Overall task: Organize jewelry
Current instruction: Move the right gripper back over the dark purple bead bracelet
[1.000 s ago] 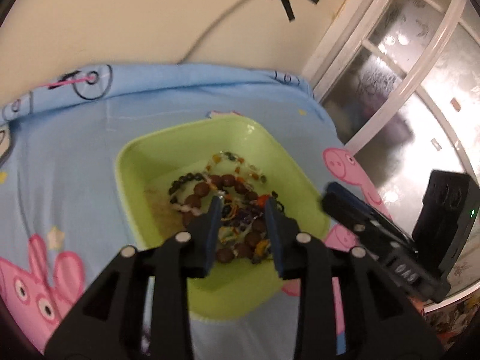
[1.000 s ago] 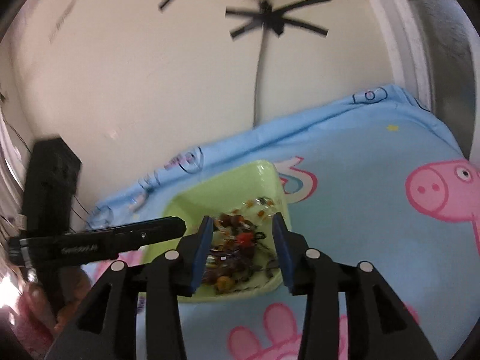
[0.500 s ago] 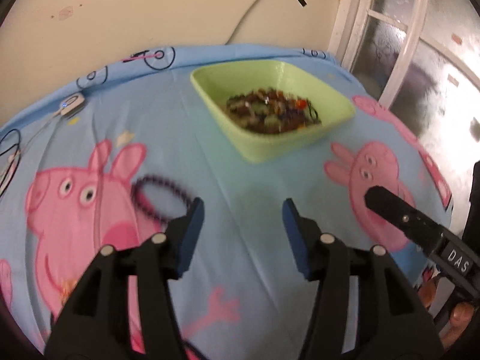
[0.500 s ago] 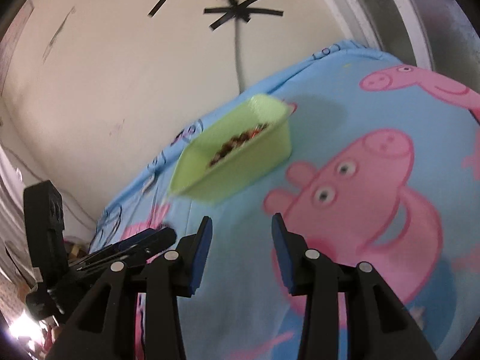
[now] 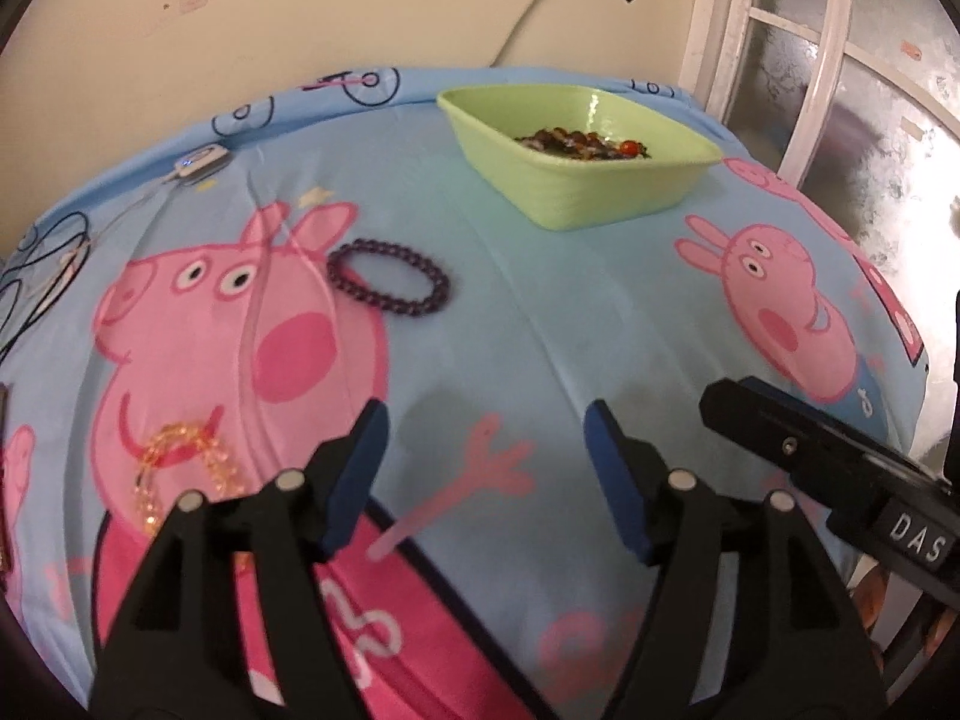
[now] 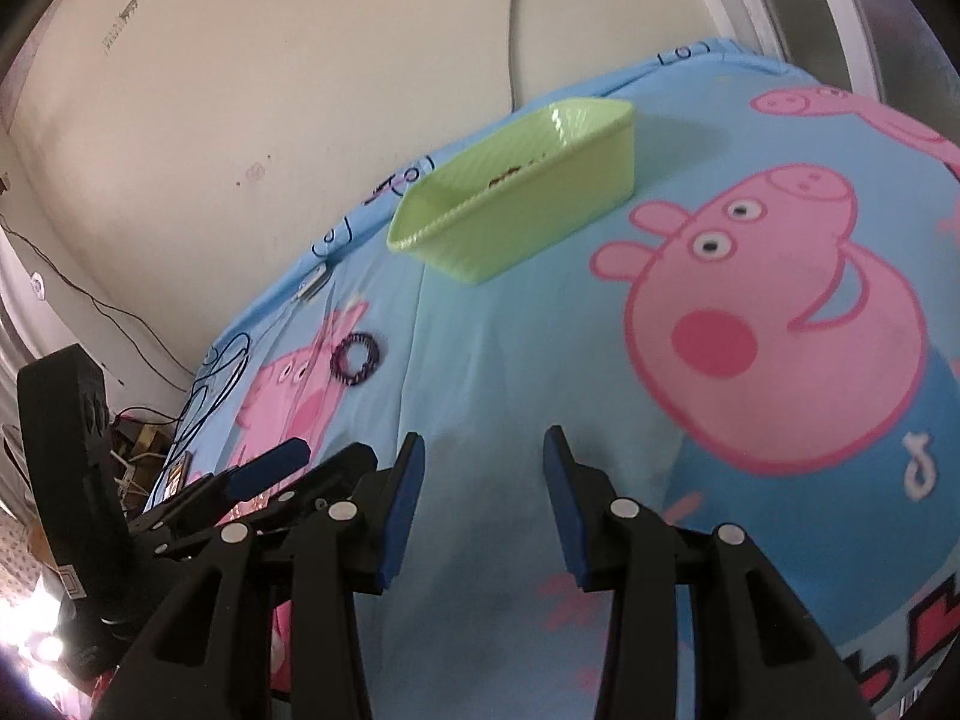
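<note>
Ahead of the black left gripper (image 5: 483, 468) with blue pads, a light blue cloth printed with pink cartoon pigs (image 5: 540, 312) covers the surface. Far ahead and slightly right sits a pale green rectangular plastic tub (image 5: 576, 192), its contents a mix of brown, dark and red beads. Ahead to the left lies a dark purple beaded bracelet (image 5: 390, 285). Close on the left lies a translucent amber beaded bracelet (image 5: 180, 468). The black right gripper (image 6: 483, 498) also carries blue pads.

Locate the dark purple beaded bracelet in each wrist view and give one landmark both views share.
Left wrist: dark purple beaded bracelet, upper centre-left, flat on the blue cartoon-pig cloth.
Right wrist: bracelet, left of centre, small.
Shared landmark: light green plastic tray, beyond the bracelet in both.
</note>
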The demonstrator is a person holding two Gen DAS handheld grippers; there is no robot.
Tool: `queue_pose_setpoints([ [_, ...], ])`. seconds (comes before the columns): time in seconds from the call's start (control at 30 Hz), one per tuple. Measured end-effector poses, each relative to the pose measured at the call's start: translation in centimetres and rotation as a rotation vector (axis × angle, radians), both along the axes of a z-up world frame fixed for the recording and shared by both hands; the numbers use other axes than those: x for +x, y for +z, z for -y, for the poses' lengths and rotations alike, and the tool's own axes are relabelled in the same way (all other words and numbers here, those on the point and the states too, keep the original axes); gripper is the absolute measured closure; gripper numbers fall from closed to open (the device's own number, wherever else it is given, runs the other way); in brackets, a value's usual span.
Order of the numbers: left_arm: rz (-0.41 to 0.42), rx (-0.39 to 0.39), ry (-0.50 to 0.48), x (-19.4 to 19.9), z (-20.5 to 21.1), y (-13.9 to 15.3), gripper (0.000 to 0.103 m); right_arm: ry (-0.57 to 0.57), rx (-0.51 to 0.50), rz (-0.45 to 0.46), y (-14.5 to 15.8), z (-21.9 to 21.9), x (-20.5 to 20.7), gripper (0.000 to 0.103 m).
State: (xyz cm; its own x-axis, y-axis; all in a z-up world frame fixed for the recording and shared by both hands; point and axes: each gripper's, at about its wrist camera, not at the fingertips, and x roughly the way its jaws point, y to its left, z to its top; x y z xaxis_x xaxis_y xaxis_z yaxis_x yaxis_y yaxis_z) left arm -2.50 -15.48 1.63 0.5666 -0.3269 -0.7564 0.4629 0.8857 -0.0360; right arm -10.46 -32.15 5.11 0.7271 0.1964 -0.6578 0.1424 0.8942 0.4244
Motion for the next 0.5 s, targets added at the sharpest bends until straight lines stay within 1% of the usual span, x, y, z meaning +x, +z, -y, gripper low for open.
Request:
queue_pose_setpoints([
  [0.1,-0.018,-0.008,0.012,0.08,-0.59,-0.27,0.038,-0.008,0.007,-0.002,-0.22,-0.12,-0.28,0.086],
  [0.33,-0.018,0.004,0.018,-0.33,-0.79,-0.54,0.038,-0.031,0.005,0.019,-0.5,-0.48,-0.72,0.086],
  [0.4,-0.02,0.005,0.015,-0.29,-0.7,-0.53,0.033,-0.037,0.013,0.027,-0.6,-0.42,-0.86,0.085],
  [0.5,-0.026,0.007,0.007,-0.24,-0.52,-0.59,0.029,-0.037,0.042,0.038,-0.79,-0.06,-1.13,0.084],
])
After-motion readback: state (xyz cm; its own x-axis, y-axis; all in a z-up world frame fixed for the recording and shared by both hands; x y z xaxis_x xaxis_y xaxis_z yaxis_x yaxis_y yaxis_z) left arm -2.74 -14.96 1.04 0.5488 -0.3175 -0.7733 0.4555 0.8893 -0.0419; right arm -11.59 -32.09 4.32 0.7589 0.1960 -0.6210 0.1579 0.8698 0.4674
